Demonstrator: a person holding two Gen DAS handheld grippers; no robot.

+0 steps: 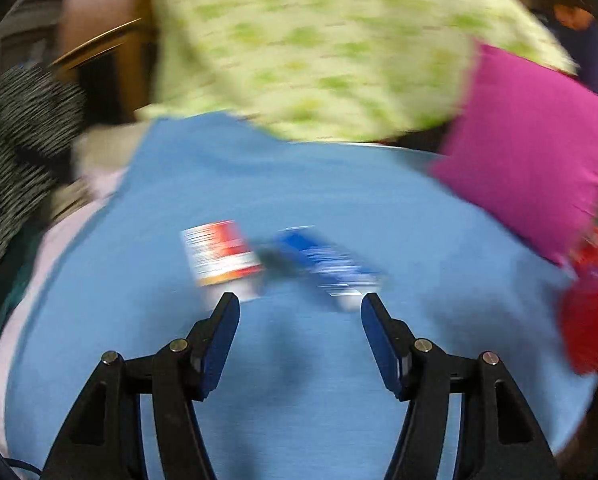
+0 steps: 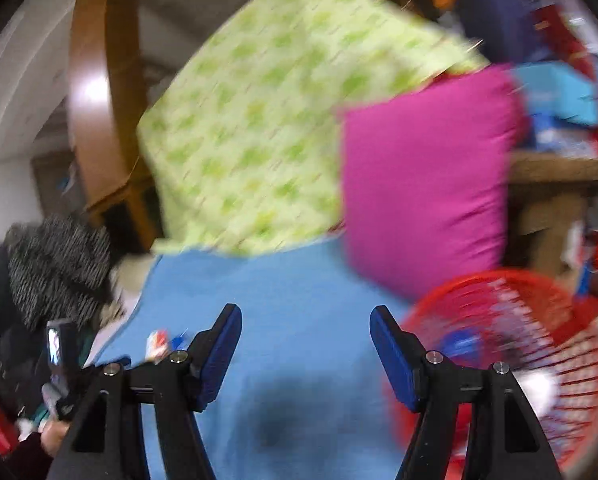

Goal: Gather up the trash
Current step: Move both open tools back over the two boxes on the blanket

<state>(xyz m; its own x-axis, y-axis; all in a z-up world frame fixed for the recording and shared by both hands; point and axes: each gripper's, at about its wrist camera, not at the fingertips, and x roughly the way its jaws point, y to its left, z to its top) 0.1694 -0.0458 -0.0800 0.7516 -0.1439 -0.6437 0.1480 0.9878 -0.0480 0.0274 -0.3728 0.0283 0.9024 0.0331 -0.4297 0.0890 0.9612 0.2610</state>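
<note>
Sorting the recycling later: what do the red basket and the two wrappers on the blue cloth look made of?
The red basket looks like moulded plastic: open lattice wall, glossy. The red-and-white wrapper and the blue wrapper seem to be thin printed film or coated paper; blur leaves that open.

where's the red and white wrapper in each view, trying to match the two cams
Left wrist view: the red and white wrapper lies mid-frame on the blue sheet, just beyond the left gripper, beside a blue wrapper.
Right wrist view: it shows small at lower left, left of the right gripper.
Shared landmark: the magenta pillow.
</note>
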